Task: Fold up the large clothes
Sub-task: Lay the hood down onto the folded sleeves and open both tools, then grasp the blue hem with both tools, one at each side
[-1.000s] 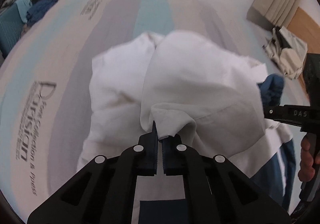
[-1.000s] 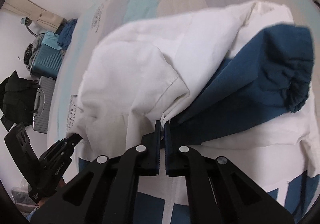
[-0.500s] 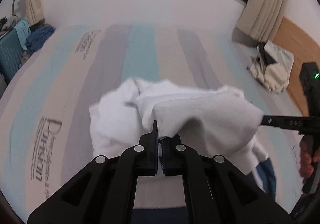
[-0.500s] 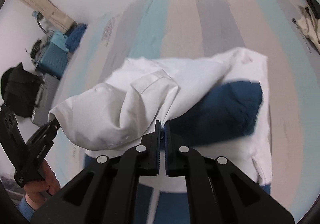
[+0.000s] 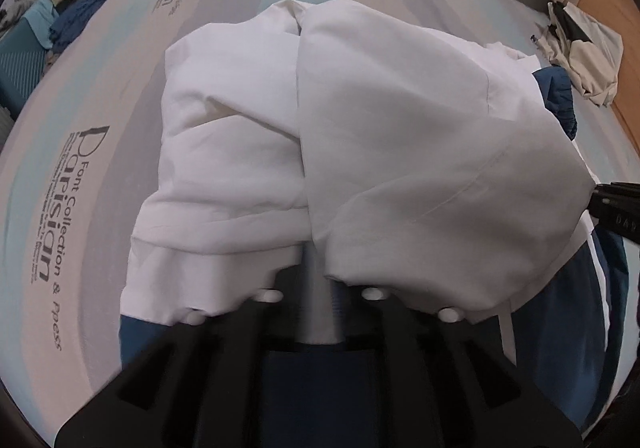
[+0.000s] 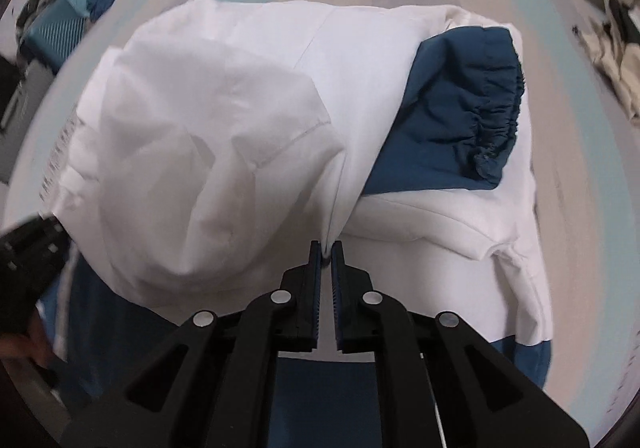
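Note:
A white and dark-blue jacket point(image 5: 248, 136) lies bunched on the striped bed; it also shows in the right wrist view point(image 6: 224, 136). Its blue sleeve with an elastic cuff point(image 6: 472, 108) lies across the white body. My right gripper point(image 6: 327, 250) is shut on a pinch of white fabric. It shows at the right edge of the left wrist view point(image 5: 612, 204). My left gripper point(image 5: 320, 288) has its fingertips hidden under the draped white cloth, with a gap visible between the fingers. It shows blurred at the left edge of the right wrist view point(image 6: 36, 248).
The striped mattress cover point(image 5: 60, 168) has printed lettering on the left. A beige garment point(image 5: 580, 52) lies at the far right of the bed. A teal suitcase point(image 5: 20, 60) and blue clothes point(image 5: 76, 16) sit off the bed's left side.
Both grippers have come down with the white fabric toward the bed. The cloth now drapes over my left fingertips, whose fingers have moved apart.

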Motion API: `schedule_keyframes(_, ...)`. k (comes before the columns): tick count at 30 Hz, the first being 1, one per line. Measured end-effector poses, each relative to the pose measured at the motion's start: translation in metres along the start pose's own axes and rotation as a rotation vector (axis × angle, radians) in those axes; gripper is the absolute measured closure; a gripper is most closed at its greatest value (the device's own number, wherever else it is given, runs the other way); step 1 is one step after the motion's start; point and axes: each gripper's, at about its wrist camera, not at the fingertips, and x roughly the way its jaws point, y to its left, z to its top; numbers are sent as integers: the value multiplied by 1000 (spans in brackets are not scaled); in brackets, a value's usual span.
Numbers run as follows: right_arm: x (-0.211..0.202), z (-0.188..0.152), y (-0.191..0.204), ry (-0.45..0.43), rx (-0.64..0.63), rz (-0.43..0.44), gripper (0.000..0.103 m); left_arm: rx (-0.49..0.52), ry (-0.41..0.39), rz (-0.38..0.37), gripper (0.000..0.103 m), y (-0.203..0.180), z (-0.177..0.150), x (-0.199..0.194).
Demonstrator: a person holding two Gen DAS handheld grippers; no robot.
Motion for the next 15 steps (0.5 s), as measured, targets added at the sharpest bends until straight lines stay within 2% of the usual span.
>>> schedule_keyframes(1,-2,-5,0,3,-10,1,81,-19,-6,-8,46,4,-2,-7)
schedule_keyframes(2,-6,-9,0,2,-11,12,56,-42,-10,-9,27,9,-5,-14)
schedule_keyframes(3,-13,-15,-2,-6,-12,18,40,-56,-12,-7,22,13,-8,-20)
schedule_keyframes(5,-34,-36,-5,-27,-28,3,34,-66,23,-14,18,25,-21,-33)
schedule_keyframes(6,-39,-45,-7,-21,-32,-2,28,-67,40,-8,13,31,-28,-39)
schedule_keyframes(8,-55,-76,-16,2,-15,-15,23,-76,80,-4,10,45,-52,-53)
schedule_keyframes(12,-71,-147,-35,94,21,-35,23,-58,175,22,9,63,-107,-73)
schedule_keyframes(15,-74,-197,-47,176,47,-18,23,-76,243,46,9,73,-151,-83)
